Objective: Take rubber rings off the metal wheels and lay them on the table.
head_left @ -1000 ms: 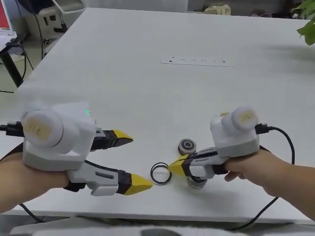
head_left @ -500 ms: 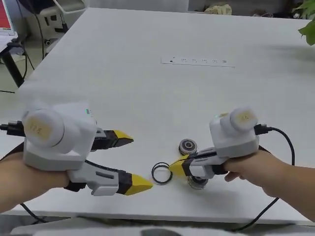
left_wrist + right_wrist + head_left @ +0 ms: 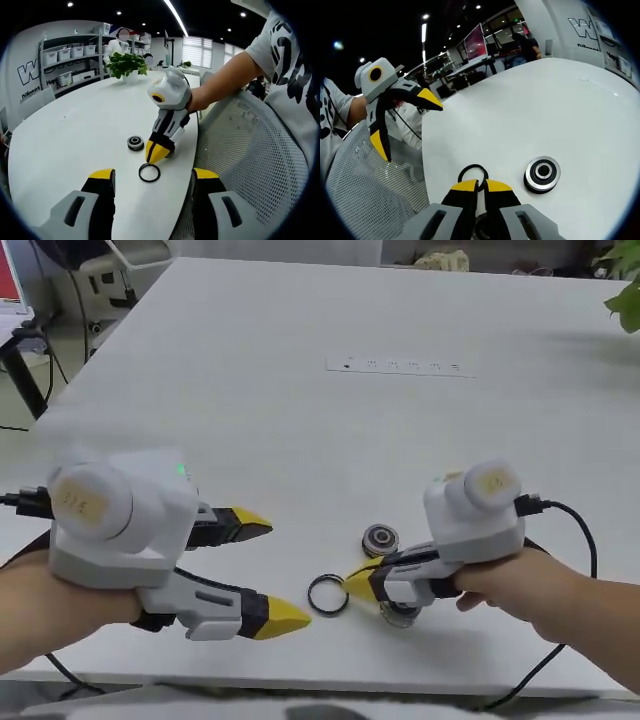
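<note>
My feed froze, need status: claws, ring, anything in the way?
Left claw open, hovering above table. Right claw shut, tips beside loose rubber ring lying flat. Metal wheel just past it. Nothing blocking.

Wall lettering (image 3: 27, 75): big white "W", rest cut off; beside shelves (image 3: 65, 60), left gripper view.
Small line (image 3: 36, 92) under it: starts approx. "Different", rest illegible.
Rt gripper view: same "W" and a small line below it, approx. "Different", on the wall at upper right.
Strip (image 3: 400, 365): row of tiny dark marks, toward far edge of table (image 3: 250, 390); too small to read.
Shirt print (image 3: 295, 60): black on white, no word legible.
</note>
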Demonstrator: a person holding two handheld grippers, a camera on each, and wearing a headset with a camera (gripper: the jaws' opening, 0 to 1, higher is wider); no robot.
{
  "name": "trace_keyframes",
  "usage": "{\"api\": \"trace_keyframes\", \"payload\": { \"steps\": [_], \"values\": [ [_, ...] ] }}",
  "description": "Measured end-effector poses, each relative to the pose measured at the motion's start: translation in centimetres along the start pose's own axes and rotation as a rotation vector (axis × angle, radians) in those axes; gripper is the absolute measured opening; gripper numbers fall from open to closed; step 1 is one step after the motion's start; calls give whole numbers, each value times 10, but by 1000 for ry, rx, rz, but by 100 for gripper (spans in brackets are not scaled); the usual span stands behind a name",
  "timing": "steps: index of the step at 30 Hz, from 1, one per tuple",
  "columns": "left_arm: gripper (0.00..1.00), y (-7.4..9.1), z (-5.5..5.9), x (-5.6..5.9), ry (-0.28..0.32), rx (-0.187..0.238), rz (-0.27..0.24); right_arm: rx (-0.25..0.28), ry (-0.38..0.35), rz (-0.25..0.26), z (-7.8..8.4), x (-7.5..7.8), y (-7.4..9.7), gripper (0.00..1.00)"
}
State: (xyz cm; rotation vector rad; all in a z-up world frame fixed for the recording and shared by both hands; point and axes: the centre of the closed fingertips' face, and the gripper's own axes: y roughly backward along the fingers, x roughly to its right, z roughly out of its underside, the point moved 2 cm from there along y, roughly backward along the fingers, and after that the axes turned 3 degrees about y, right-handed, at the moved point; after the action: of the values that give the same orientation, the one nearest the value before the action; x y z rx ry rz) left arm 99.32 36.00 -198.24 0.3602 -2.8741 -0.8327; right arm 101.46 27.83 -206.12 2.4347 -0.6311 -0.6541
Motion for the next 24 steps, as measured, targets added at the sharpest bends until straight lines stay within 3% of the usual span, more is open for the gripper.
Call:
{"api": "trace_keyframes", "payload": {
  "steps": [10, 24],
  "values": [
    [59, -1, 0, 0, -5, -9, 3, 3, 18, 10, -1, 1, 4, 5],
    [59, -3, -11, -7, -8, 2, 2, 70, 36, 33, -20, 4, 19, 8]
  ]
}}
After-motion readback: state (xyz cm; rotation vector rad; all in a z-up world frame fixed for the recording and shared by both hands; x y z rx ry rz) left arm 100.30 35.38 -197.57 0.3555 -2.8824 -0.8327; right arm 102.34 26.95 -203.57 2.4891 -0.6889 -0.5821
